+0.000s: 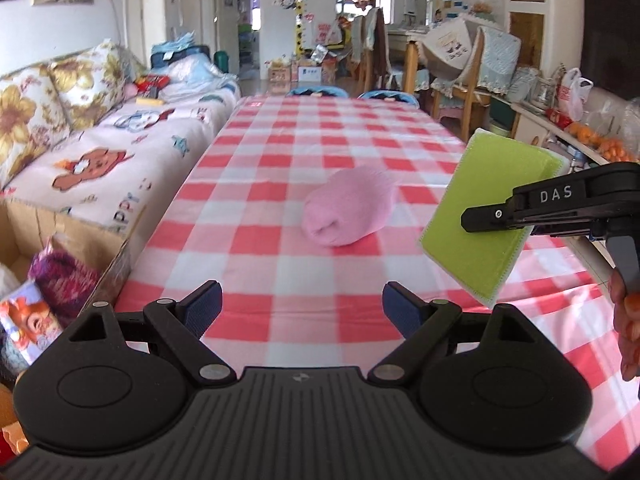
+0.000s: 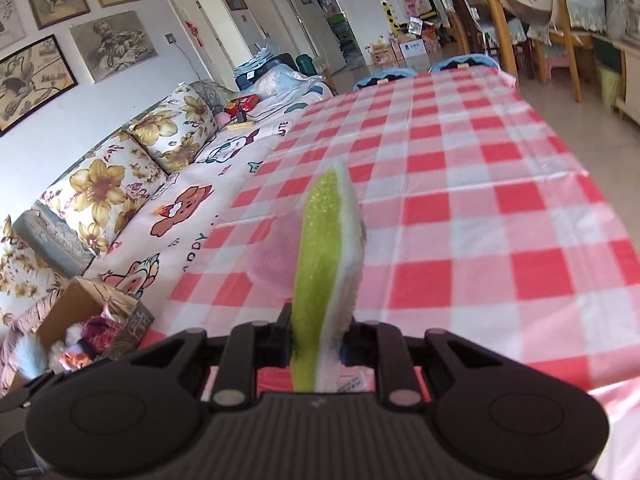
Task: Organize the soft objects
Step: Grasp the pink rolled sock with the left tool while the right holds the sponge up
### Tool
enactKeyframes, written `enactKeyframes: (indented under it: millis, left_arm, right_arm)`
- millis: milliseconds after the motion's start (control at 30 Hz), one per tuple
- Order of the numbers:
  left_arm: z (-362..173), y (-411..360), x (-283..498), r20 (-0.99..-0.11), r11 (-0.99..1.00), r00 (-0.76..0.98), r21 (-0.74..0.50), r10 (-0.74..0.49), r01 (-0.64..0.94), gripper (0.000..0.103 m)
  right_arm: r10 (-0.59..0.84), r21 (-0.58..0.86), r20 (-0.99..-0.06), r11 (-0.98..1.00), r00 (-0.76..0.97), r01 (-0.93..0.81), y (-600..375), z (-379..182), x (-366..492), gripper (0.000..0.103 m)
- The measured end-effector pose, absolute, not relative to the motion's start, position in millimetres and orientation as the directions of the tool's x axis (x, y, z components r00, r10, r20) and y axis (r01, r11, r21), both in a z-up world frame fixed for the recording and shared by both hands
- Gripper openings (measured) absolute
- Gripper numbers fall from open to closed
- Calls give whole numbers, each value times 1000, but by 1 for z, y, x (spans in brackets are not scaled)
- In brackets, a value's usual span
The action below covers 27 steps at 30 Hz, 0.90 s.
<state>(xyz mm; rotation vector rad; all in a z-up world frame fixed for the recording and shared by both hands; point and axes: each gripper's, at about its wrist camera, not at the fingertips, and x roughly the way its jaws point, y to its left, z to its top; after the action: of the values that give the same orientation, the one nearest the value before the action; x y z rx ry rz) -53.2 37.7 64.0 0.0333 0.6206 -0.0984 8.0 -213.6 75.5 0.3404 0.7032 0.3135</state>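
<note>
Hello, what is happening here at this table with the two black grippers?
A person is sorting soft things with a hand-held gripper in each hand. The right gripper is shut on a green sponge and holds it above the checked tablecloth. The left gripper is open and empty. A pink rolled cloth lies on the table. A cardboard box beside the table already holds soft items.
</note>
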Motion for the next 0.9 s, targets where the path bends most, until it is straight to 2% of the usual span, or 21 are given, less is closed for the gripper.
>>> enactKeyframes:
  millis: [133,400,900]
  left_arm:
    - [77,18,-56,-557,992,825,14,-95,124,103]
    - [85,-19,-28,-523,987,847,65,-94,149,103]
    - [40,-44,93,-551,943,829,214,-99,255,103]
  right_arm:
    - [373,349,-578,917,726,-194,-224,80,0,19]
    - [385,371,-622,912,681,-176,-247,59,6,19]
    - [407,367,-618,906,672,-212,-241,43,23,21]
